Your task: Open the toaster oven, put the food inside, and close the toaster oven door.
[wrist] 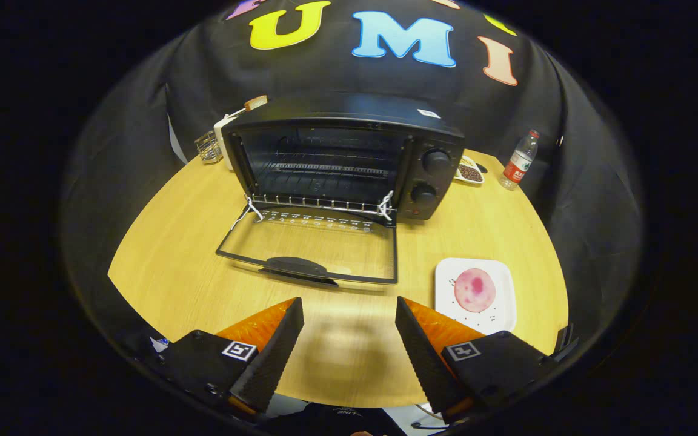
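With toaster oven door flat on counter, gripper hangs wide open, empty, at the near edge; plated food sits just beyond its right finger.

A staged recording booth dressed as a kitchen corner: black cloth hangs as the wall behind a round wooden surface. On it stand a toaster oven with its door down, a plate of food, a water bottle and a small dish of snacks far right.
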A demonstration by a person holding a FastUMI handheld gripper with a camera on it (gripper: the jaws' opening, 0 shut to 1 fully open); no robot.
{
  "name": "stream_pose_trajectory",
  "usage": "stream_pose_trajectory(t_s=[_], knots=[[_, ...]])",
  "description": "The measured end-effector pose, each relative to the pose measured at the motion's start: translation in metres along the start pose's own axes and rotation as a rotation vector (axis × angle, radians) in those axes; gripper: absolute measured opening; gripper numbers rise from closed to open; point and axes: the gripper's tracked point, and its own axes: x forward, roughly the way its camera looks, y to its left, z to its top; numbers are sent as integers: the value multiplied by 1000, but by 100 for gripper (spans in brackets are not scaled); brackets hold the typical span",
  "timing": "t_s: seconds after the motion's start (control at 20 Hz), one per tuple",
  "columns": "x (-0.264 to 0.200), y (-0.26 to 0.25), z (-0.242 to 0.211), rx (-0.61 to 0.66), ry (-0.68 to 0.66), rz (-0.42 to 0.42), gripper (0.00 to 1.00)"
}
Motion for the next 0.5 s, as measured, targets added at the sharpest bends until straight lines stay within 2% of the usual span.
stream_pose_trajectory(t_s=[0.5], knots=[[-6,-89,3,40,38,25,98]])
